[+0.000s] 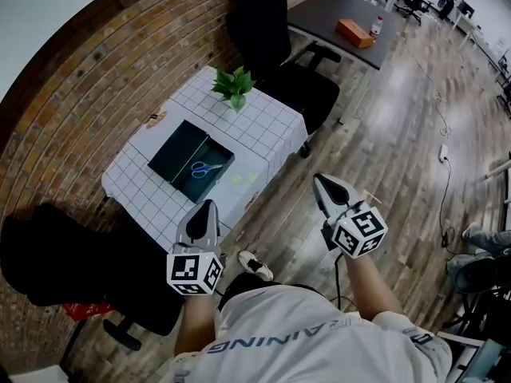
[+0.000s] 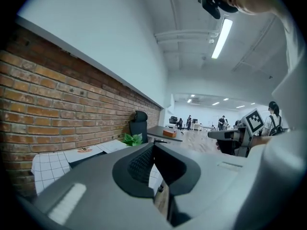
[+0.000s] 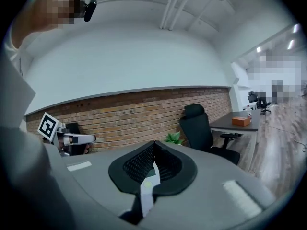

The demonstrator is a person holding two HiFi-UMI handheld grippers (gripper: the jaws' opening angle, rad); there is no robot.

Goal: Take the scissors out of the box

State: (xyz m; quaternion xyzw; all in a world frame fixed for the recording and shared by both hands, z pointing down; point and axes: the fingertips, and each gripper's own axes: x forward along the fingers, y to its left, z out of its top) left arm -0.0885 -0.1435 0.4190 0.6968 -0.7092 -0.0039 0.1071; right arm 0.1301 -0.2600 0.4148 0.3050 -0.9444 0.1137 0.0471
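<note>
A dark green box (image 1: 177, 156) lies open on the white checked table (image 1: 267, 126). Blue-handled scissors (image 1: 205, 168) rest inside its tray. My left gripper (image 1: 210, 203) hangs in the air just off the table's near edge, its jaws shut and empty, pointing toward the box. My right gripper (image 1: 319, 178) is over the wooden floor to the right of the table, shut with nothing held. In the left gripper view the closed jaws (image 2: 153, 145) cover most of the table, and the scissors are hidden. The right gripper view shows closed jaws (image 3: 154, 143) against the brick wall.
A potted plant (image 1: 233, 86) stands at the table's far end. A black office chair (image 1: 263, 22) sits beyond it, another black chair (image 1: 72, 262) at the left. A dark desk (image 1: 327, 10) carries an orange box (image 1: 355, 32). Cables run over the wood floor (image 1: 399, 158).
</note>
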